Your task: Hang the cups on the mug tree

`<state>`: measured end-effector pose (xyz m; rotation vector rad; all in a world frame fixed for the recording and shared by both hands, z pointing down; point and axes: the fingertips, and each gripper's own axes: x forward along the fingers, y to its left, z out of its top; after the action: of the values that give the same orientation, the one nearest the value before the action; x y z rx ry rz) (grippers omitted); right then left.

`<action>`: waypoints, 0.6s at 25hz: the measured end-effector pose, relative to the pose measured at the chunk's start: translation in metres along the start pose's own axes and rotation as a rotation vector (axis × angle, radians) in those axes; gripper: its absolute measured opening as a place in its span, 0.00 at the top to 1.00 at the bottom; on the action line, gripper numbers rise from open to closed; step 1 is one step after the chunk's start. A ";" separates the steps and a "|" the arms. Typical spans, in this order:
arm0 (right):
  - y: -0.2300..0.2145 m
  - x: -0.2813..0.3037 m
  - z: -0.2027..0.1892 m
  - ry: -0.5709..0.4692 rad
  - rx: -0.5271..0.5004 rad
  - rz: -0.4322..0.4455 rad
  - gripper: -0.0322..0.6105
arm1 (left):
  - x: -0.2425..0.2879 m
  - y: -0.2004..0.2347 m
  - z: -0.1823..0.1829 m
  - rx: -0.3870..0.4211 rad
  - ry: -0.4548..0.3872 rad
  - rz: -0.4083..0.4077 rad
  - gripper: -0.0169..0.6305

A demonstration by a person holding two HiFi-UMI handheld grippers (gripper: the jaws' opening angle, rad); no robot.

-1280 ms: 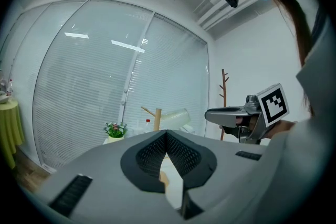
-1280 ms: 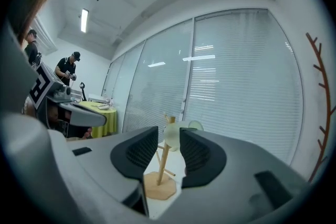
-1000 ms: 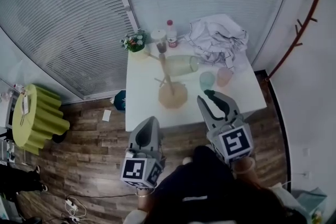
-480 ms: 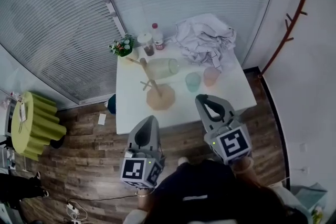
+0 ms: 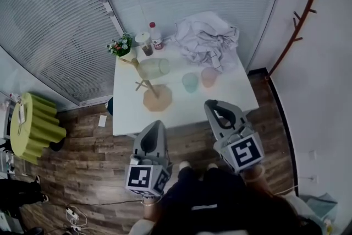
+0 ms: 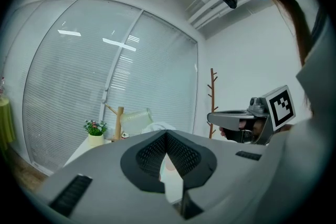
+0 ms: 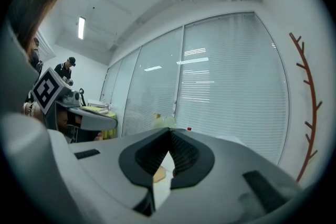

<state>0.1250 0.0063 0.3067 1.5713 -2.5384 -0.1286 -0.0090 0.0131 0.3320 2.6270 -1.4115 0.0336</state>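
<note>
Approach, we judge. Our left gripper (image 5: 156, 125) is pressed together, empty; far on the table (image 5: 234, 99) stand mug tree (image 5: 158, 98), teal cup (image 5: 190, 82), pink cup (image 5: 209, 77); right gripper (image 5: 215, 104) likewise. Next we must reach and spread jaws.

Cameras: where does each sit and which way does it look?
Head view: on the person's head, looking steeply down at table, left tongs, right tongs, dark clothing.
Left gripper view: on left tongs, looking level toward the blinds; right tongs beside.
Right gripper view: on right tongs, likewise; left tongs beside.
Shared: head and left gripper views show the mug tree.
</note>
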 end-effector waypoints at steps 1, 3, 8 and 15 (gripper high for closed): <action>-0.002 -0.003 -0.001 0.004 -0.003 -0.002 0.95 | 0.000 -0.005 0.000 0.001 0.002 0.002 0.97; -0.006 -0.009 -0.003 0.009 -0.008 -0.001 0.95 | 0.001 -0.014 -0.001 -0.001 0.009 0.007 0.97; -0.016 -0.027 -0.007 -0.002 0.002 0.022 0.95 | -0.002 -0.033 -0.003 0.005 -0.016 0.042 0.97; -0.024 -0.047 -0.016 0.003 0.009 0.065 0.95 | -0.007 -0.061 -0.007 0.009 -0.012 0.094 0.98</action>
<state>0.1699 0.0375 0.3150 1.4890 -2.5881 -0.1080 0.0379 0.0527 0.3309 2.5705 -1.5409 0.0361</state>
